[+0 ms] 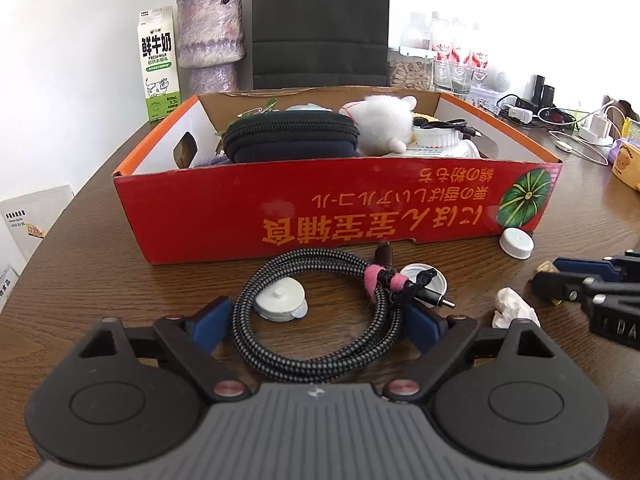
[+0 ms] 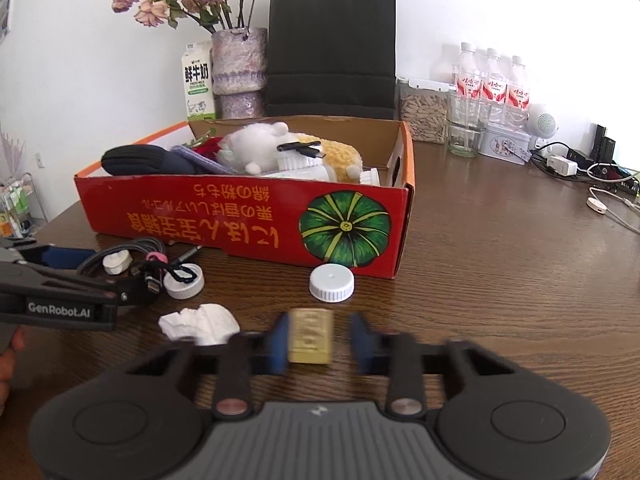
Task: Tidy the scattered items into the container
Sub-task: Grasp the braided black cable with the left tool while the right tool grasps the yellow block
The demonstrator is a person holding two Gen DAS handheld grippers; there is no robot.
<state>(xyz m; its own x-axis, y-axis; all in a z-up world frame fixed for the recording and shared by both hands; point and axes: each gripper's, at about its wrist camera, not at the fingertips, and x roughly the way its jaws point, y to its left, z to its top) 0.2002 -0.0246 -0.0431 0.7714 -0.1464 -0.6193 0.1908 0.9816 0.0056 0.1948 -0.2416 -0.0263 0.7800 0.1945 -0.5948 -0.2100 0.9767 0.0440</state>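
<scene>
You're partway through: the red box (image 1: 280, 216) already holds a black zip case (image 1: 292, 138), a white plush (image 1: 384, 120) and other bits. Still out on the table (image 2: 500, 280), in front of the box: braided cable (image 1: 320, 320), small white stopper (image 1: 282, 298), ring lid (image 2: 185, 280), white cap (image 2: 331, 282), crumpled tissue (image 2: 200, 322), gold bar (image 2: 311, 334). Your left gripper (image 1: 320, 320) is spread wide, straddling the cable. Your right gripper (image 2: 320, 338) is parted around the bar; contact looks absent, but it's blurred.
</scene>
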